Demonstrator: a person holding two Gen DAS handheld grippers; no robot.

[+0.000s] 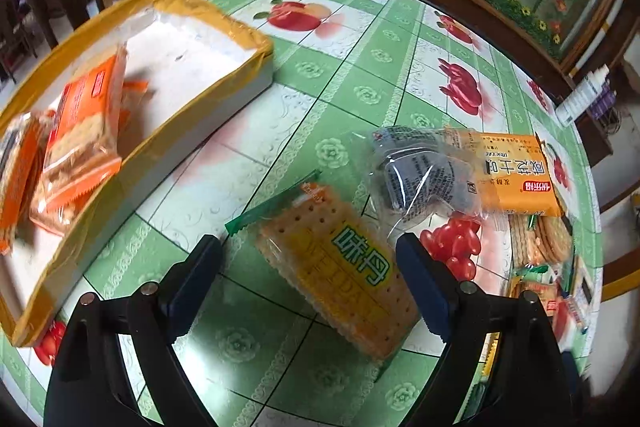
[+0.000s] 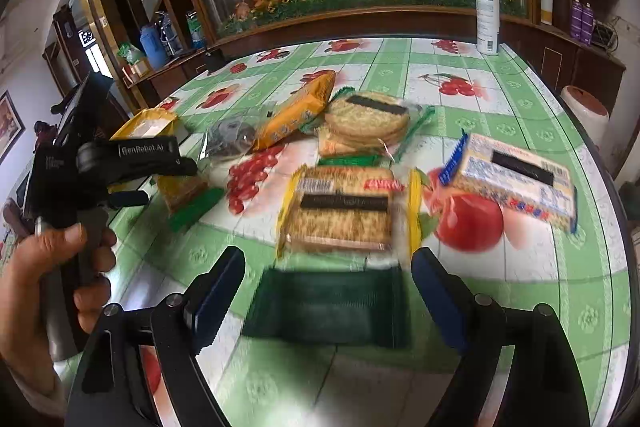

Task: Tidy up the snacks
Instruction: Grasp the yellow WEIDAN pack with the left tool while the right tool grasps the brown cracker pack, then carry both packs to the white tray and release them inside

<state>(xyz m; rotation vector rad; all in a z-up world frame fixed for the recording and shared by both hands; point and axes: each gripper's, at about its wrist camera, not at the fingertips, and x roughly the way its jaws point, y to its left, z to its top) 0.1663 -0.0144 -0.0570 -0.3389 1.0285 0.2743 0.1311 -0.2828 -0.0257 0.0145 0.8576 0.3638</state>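
Note:
My left gripper (image 1: 308, 267) is open, its fingers on either side of a green-and-yellow cracker pack (image 1: 340, 267) lying on the table. A white box with yellow-taped rim (image 1: 224, 27) at the left holds orange snack packs (image 1: 84, 139). A clear dark pack (image 1: 424, 171) and an orange pack (image 1: 516, 179) lie beyond. My right gripper (image 2: 328, 287) is open above a dark green wrapper end (image 2: 328, 307) of a yellow-edged cracker pack (image 2: 344, 215). The left gripper also shows in the right wrist view (image 2: 132, 167), held by a hand.
In the right wrist view a blue-ended pack (image 2: 516, 179), round crackers (image 2: 368, 119), an orange pack (image 2: 296, 111) and a clear pack (image 2: 228, 139) lie on the fruit-print tablecloth (image 2: 500, 131). A white spray bottle (image 2: 487, 15) stands at the far edge.

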